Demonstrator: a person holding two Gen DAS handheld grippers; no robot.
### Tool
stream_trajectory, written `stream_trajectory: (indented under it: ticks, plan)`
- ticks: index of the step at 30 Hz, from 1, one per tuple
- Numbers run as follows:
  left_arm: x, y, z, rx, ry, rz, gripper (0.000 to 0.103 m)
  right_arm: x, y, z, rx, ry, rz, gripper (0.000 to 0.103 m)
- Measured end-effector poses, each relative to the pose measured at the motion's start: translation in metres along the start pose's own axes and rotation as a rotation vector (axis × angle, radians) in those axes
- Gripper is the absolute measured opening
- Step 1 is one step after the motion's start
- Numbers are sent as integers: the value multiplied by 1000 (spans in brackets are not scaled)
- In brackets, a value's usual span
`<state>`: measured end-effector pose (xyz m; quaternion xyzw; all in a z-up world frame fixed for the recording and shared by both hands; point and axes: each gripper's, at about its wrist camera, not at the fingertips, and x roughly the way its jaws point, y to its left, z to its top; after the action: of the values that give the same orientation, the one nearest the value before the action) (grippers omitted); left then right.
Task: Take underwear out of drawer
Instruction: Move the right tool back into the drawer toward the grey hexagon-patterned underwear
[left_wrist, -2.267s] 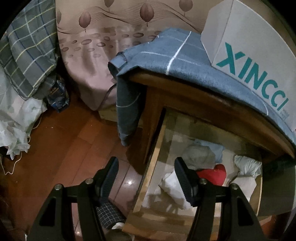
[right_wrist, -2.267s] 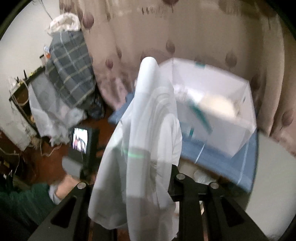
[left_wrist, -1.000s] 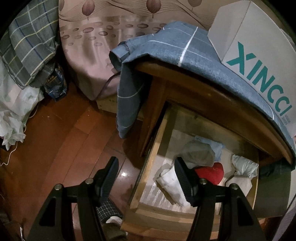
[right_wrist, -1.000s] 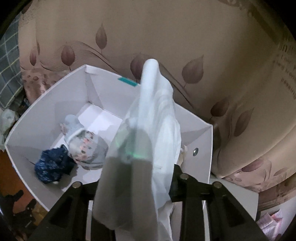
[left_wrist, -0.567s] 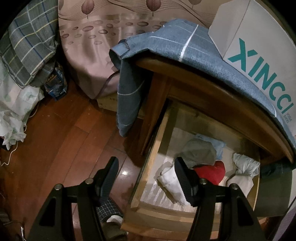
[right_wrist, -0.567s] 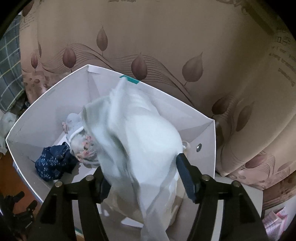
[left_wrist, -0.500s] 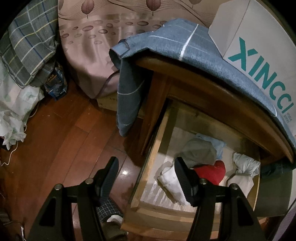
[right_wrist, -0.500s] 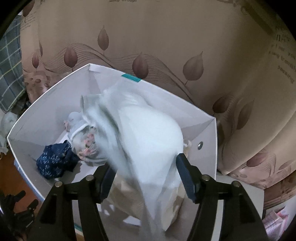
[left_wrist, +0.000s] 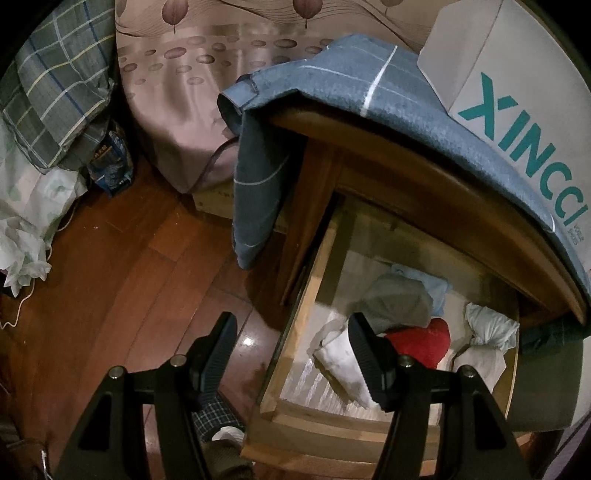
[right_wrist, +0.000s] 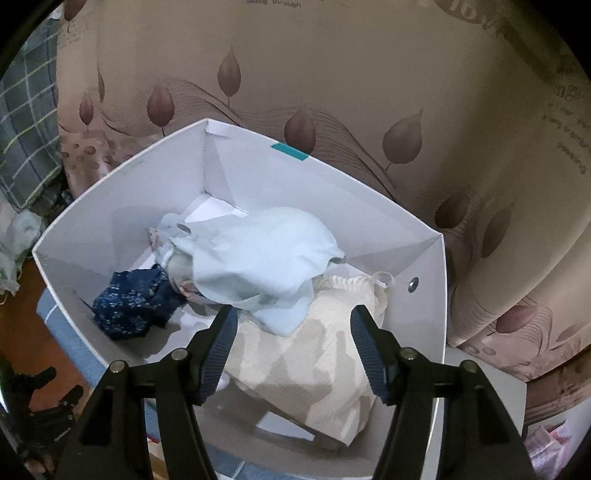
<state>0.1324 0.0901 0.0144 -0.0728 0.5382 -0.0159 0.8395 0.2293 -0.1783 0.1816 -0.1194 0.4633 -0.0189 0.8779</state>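
A blue-grey cloth with thin white lines drapes over the top of a wooden cabinet, one corner hanging down its left side toward the reddish wood floor. Behind it hangs a pinkish-beige curtain printed with brown leaves; to the far left are a green plaid fabric, a crumpled white plastic sheet below it, and a small blue package on the floor between plaid fabric and curtain.
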Motion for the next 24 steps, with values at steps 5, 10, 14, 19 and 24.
stream_trajectory:
  ticks: [5, 10, 14, 19, 24]
  plan:
    - [0, -3, 0, 25, 2, 14, 64, -16, 2, -2, -9, -17, -8, 60]
    - [5, -4, -1, 26, 6, 23, 64, -37, -1, -8, 2, -33, -3, 62]
    - [8, -5, -1, 29, 10, 30, 64, -52, -3, -20, 1, -44, 5, 63]
    - [10, -6, -2, 35, 20, 33, 64, -75, -4, -41, -6, -62, 37, 63]
    - [10, -9, -5, 57, 12, 45, 64, -97, -7, -72, -5, -68, 88, 64]
